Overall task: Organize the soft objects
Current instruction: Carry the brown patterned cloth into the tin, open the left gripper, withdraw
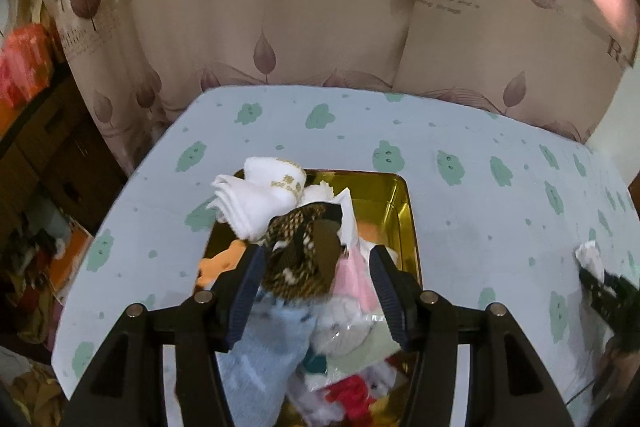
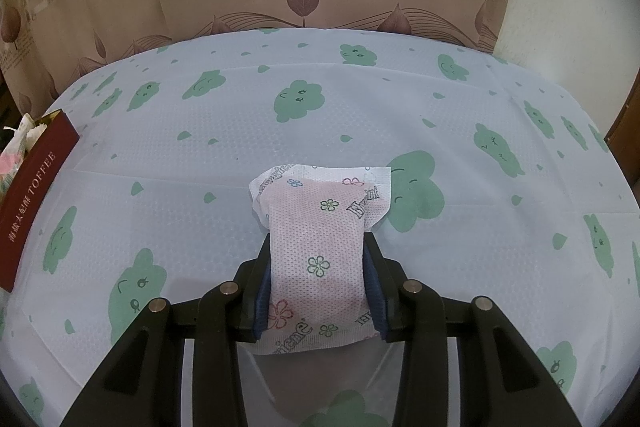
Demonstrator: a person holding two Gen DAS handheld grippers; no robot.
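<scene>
Flowered packet (image 2: 320,251) clamped between right gripper (image 2: 320,259) fingers, above tablecloth (image 2: 200,147)

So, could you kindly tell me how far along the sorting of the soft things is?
Done: the gold-lined toffee tin already holds a heap, with a white folded towel and a brown patterned sock on top.
In hand: the right gripper clamps a white flower-printed wrapped pad over the cloud-print tablecloth. The left gripper is open above the heap.
Left: placing that pad.
</scene>
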